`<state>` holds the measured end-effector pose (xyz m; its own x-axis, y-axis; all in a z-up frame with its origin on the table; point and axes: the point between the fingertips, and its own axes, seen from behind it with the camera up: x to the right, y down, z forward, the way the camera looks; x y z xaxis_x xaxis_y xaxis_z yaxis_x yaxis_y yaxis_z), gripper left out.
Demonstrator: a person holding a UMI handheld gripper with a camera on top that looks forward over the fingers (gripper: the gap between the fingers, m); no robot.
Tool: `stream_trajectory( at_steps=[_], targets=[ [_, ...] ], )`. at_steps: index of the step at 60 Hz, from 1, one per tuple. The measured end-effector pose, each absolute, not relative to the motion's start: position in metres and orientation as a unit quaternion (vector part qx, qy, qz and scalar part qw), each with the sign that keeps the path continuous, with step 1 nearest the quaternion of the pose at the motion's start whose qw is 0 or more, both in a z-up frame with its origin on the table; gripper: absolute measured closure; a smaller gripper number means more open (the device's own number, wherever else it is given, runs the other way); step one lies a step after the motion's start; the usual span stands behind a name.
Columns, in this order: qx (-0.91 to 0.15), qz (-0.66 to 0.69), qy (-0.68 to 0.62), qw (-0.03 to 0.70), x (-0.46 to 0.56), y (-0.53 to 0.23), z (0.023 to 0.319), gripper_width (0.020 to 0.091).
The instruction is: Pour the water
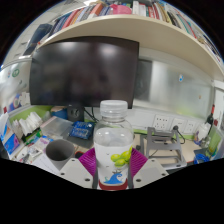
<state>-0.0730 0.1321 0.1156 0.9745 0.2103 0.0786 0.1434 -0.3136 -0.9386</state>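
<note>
I am holding the capped bottle (pixel 113 145) upright in my gripper (pixel 113 160), closed on its sides above the desk (pixel 185 150), with the cup (pixel 60 151) nearby and pouring not yet begun.

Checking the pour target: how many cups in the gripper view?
1. A grey cup stands on the desk beside the gripper, beyond its finger, next to the water bottle held between the pads. Desk clutter could hide others.
</note>
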Motion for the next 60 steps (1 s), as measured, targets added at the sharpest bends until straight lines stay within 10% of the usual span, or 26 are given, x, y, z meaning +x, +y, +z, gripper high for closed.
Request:
stream_trajectory(
  at_steps=[29,51,60],
  targets=[
    [-0.8,0.02,-0.048,0.597,-0.054,0.137,0.065,0.07],
    [-0.825,-0.015,-0.022,0.564,-0.037,0.112,0.056,0.0337],
    [-0.843,-0.018,-0.007,0.538,-0.041,0.059,0.07,0.0296]
  ],
)
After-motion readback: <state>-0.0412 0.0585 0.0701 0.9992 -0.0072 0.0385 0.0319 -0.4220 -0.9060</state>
